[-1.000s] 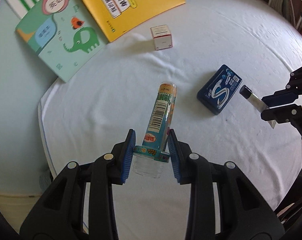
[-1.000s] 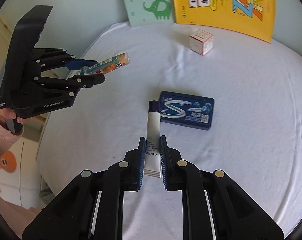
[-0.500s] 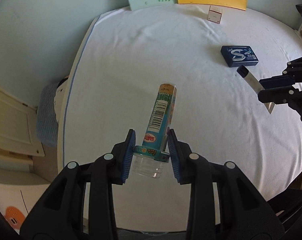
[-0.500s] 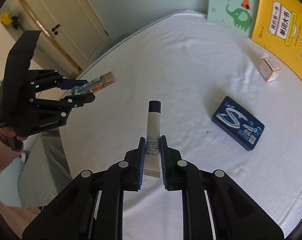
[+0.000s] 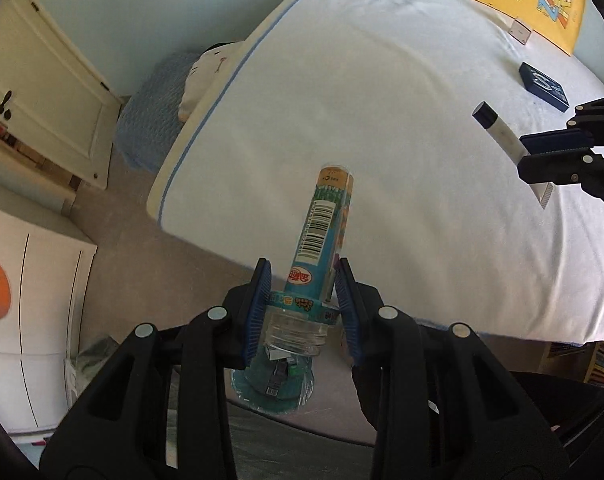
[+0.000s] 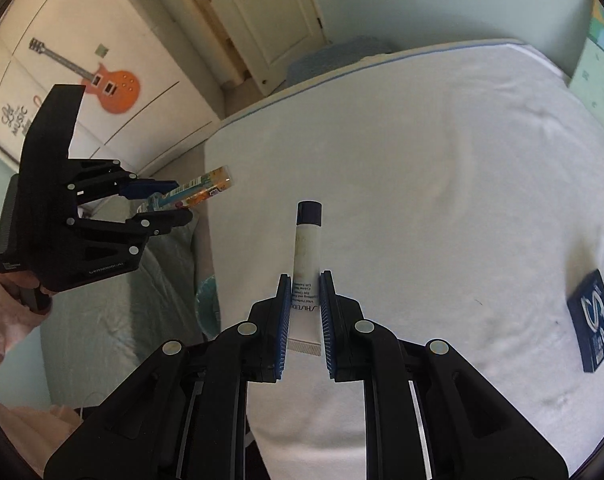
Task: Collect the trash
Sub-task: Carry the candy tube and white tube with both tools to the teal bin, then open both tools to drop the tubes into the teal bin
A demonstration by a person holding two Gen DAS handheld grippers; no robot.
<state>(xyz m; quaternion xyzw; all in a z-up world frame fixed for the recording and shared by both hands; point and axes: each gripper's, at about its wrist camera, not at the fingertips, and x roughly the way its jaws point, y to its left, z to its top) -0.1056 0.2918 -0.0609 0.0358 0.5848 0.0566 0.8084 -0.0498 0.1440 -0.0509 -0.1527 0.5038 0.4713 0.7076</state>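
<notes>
The left gripper (image 5: 302,300) is clamped on a candy tube (image 5: 321,232) near its clear capped end, and the tube juts out over the corner of the bed (image 5: 381,100). Below that corner, on the floor, lies a teal bag (image 5: 274,388). The right gripper (image 6: 305,312) is closed on the crimped end of a white cream tube (image 6: 306,264), dark cap forward, above the bed's sheet near its edge. A blue gum box (image 6: 593,320) lies on the bed off to that gripper's right. Wide bare sheet stretches beyond both tubes.
</notes>
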